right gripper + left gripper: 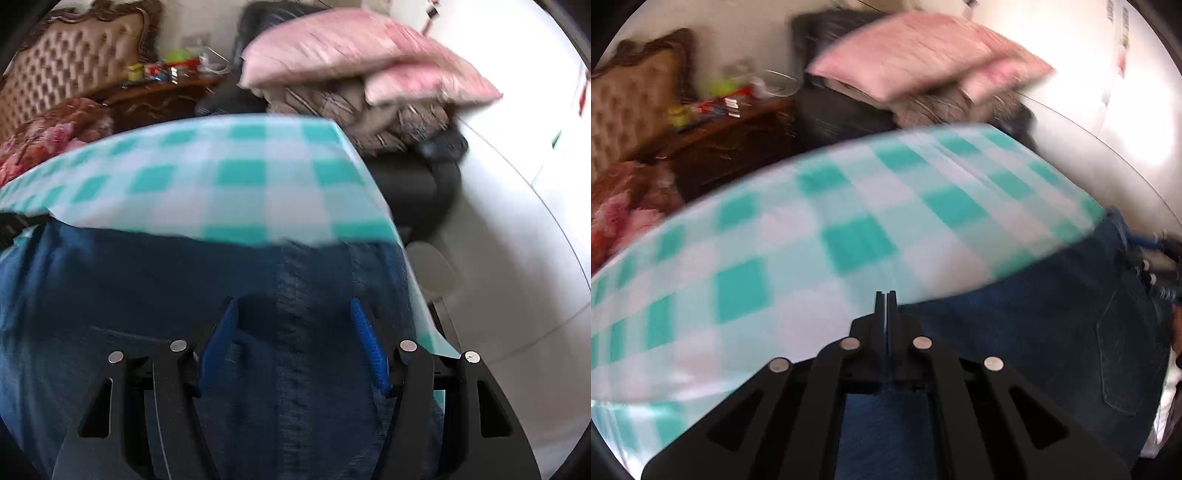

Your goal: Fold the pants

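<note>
jeans on the check bench, one claw pinched, one wide

at the far left stand a tufted headboard (70, 62) and a dark wood cabinet (731, 147) cluttered with small bright things. the left claw (885, 306) has its fingers pressed together over the left edge of the jeans (1052, 325); denim shows beneath them, but whether any cloth is pinched between them cannot be told. likely it is there to take or pin that edge for a fold. the jeans lie flat on the bench (775, 240), which wears a teal and white check cloth, near its front right corner. the right claw (293, 306) hangs over the denim with its blue pads (364, 339) wide apart, astride a seam, probably ready to bite. behind, pink pillows (351, 48) are piled on a dark chair, with pale floor at right. both views are blurred.
</note>
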The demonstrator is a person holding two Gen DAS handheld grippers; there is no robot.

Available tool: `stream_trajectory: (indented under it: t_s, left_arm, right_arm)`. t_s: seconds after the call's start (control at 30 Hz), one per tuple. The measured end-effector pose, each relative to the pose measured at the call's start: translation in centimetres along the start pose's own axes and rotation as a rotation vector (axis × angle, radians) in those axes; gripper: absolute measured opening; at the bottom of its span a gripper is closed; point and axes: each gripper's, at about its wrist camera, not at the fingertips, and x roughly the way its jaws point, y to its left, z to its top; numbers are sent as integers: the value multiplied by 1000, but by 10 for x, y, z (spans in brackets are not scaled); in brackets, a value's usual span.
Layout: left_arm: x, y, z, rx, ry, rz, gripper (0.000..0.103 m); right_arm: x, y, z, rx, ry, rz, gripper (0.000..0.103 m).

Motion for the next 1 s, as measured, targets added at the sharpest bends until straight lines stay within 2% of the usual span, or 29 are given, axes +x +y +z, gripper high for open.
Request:
stream_trajectory:
  t_s: [0.03,0.1,0.2,0.27,0.33,0.4,0.43,0.5,0.57,0.6,0.67,0.7,0.8,0.87,0.9,1.0]
  left_arm:
    - [-15,6,-2,-39,-22,-23,6]
    - [-51,18,-17,-93,-59,14,8]
    - [-104,28,-62,-157,-72,81,8]
    - [-134,30,-106,-209,-59,83,8]
    - [-159,32,-148,-249,-50,122,8]
    - [-189,50,-200,-371,-42,164,8]
    - [-200,57,-217,-405,-40,184,8]
    - [-226,76,-261,-450,-5,302,8]
    - [-244,87,-284,-481,-1,328,8]
    - [-252,89,-289,-480,-9,333,12]
    - [-260,87,-295,-465,-32,316,22]
    - [-259,88,-296,-474,-39,300,23]
    - [-248,84,-294,-465,-33,296,23]
    - [-244,84,-295,-468,-23,309,24]
    - [-240,83,-296,-467,-6,326,28]
    - [-237,85,-300,-436,0,340,30]
  right_arm:
    - [-6,-1,-3,4,-16,-28,59]
    - [-19,0,-7,18,-36,-34,62]
    - [-54,15,-26,24,-63,75,65]
    - [-74,39,-48,-44,-94,111,71]
    - [-78,58,-69,-125,-76,66,73]
    - [-71,69,-90,-193,-30,-6,73]
    - [-74,67,-100,-196,-55,-15,73]
    - [-81,60,-103,-153,-34,-7,76]
    - [-89,58,-101,-124,-9,-50,76]
    - [-96,62,-99,-122,-12,-46,76]
    - [-112,82,-97,-128,-38,62,76]
    - [-118,101,-96,-140,-47,103,76]
    - [-118,150,-95,-147,-8,138,76]
    - [-120,194,-96,-130,36,252,76]
    - [-121,212,-97,-141,47,286,76]
    - [-131,279,-92,-215,16,343,76]
